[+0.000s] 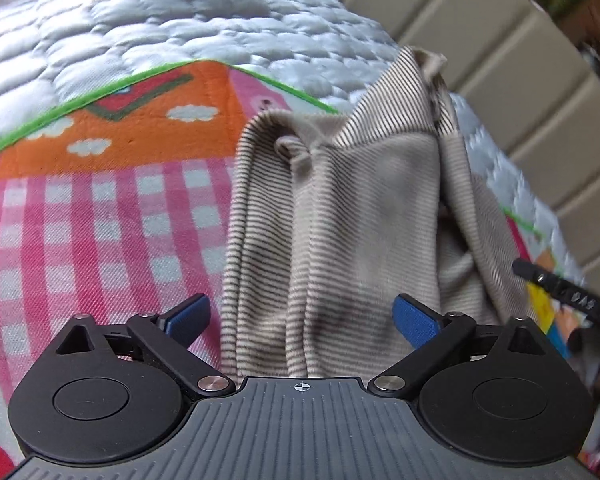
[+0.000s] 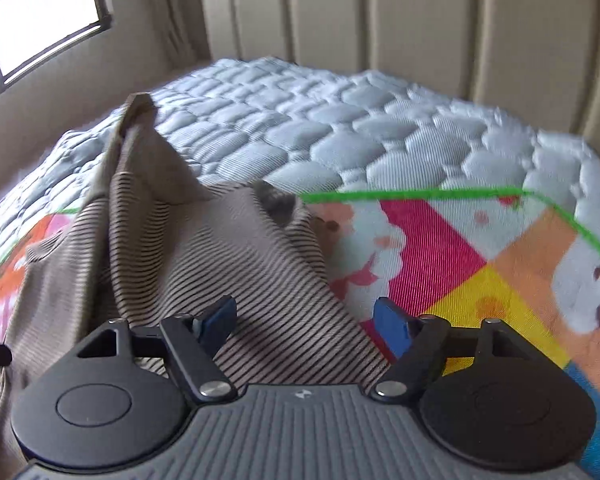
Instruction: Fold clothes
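Observation:
A beige garment with thin dark stripes (image 1: 340, 208) lies bunched on a colourful blanket (image 1: 100, 208) on the bed. One part of it sticks up in a peak. My left gripper (image 1: 302, 318) is open, its blue pads apart just above the garment's near edge. In the right wrist view the same garment (image 2: 228, 256) spreads left of centre, its peak at the upper left. My right gripper (image 2: 304, 322) is open over the garment's right edge, with nothing between the pads. A dark part of the right gripper (image 1: 572, 296) shows at the right of the left wrist view.
The blanket (image 2: 480, 264) has a green border and lies on a white quilted mattress (image 2: 380, 128). A padded beige headboard (image 2: 380, 20) stands behind the bed. A window (image 2: 32, 20) is at the left.

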{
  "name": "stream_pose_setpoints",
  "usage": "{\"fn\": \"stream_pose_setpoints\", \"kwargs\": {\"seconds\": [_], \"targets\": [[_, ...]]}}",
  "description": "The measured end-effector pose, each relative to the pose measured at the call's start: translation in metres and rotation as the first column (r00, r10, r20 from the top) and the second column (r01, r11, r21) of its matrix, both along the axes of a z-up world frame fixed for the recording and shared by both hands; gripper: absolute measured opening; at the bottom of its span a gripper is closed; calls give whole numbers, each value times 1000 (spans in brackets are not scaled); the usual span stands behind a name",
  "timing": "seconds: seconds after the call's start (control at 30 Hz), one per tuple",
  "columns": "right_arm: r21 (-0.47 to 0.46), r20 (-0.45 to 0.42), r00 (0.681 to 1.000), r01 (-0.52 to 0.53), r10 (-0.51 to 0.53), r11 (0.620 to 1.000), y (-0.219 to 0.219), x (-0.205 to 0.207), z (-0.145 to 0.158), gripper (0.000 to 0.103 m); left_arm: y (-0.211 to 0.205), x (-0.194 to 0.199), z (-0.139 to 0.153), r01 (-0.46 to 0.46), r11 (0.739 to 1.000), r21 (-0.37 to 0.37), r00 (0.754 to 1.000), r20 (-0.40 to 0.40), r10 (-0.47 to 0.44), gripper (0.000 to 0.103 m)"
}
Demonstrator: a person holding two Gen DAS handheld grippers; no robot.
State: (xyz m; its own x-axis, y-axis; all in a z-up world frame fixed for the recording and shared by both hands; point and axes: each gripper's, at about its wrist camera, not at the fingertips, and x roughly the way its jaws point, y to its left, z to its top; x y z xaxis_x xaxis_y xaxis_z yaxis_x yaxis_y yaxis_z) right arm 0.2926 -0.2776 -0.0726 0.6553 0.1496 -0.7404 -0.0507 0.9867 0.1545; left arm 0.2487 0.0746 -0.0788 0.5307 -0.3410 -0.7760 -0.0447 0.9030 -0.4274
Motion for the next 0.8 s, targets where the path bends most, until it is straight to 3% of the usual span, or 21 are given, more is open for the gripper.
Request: {"fn": "stream_pose_setpoints", "kwargs": {"seconds": [0.07, 0.17, 0.23, 0.33, 0.47, 0.8], "targets": [[35, -27, 1000, -11, 12, 999, 0, 6, -7, 79, -2, 6, 1, 21, 999, 32, 1000, 11, -22, 86], [62, -53, 996, -64, 67, 996, 7, 9, -15, 78, -13, 11, 0, 81, 991, 102, 996, 21, -84, 83], [51, -63, 990, -119, 122, 992, 14, 2, -14, 66, -21, 11, -1, 108, 982, 153, 993, 20, -112, 79], [26, -86, 979, -185, 186, 982, 19, -13, -9, 50, -27, 6, 1, 138, 978, 155, 990, 1, -140, 58], [19, -130, 965, -226, 226, 974, 17, -32, -4, 43, -33, -10, 3, 187, 966, 177, 982, -38, -183, 42], [-101, -195, 920, -364, 341, 926, 6, -131, 2, 43, -39, -97, 10, 317, 937, 149, 942, -165, -293, 42]]}}
